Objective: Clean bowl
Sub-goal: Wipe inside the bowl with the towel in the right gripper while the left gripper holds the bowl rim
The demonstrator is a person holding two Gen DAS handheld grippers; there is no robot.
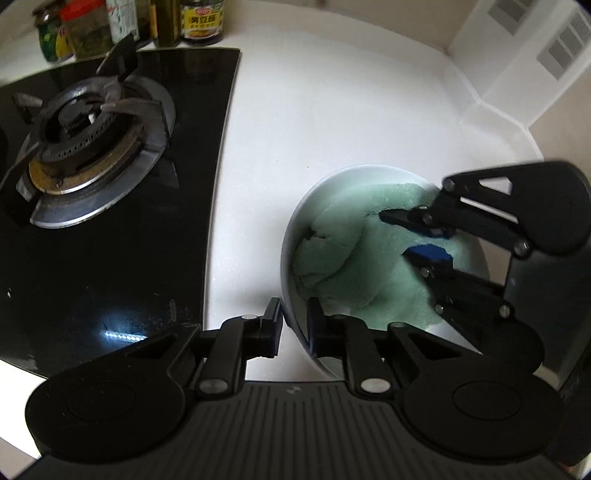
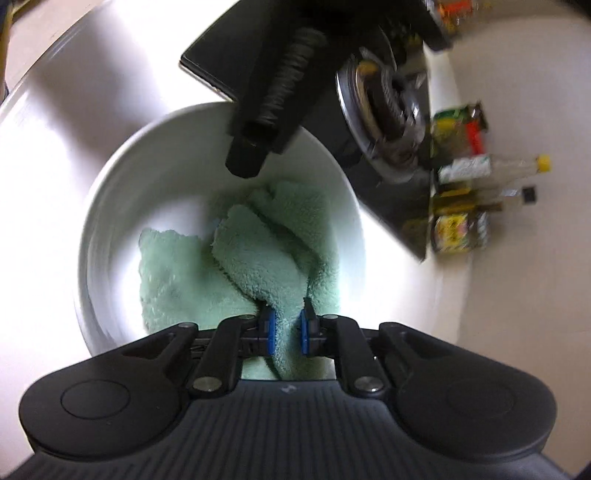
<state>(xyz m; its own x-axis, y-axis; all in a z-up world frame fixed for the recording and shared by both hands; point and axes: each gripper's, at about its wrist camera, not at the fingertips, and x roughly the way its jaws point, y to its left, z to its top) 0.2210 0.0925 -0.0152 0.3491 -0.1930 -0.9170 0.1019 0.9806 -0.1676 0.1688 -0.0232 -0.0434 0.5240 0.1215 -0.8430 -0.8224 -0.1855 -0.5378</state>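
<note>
Clamped on a fold of green terry cloth [image 2: 258, 254], the right gripper [image 2: 287, 334] reached down inside the white bowl [image 2: 110, 192]. At the bowl's near rim, the left gripper [image 1: 294, 325] straddled the wall, fingers [image 1: 273, 321] slightly apart, grip uncertain. Beside the bowl lay the black gas hob [image 1: 110, 184], with condiment jars [image 1: 201, 20] behind it.

The bowl [image 1: 295, 236] is set on the counter [image 1: 295, 122], just right of the stove [image 1: 110, 221] in the left wrist view. A cloth [image 2: 258, 251] is bunched inside the bowl (mostly toward one side). Jars and bottles [image 1: 147, 26] are lined up behind the stove.
</note>
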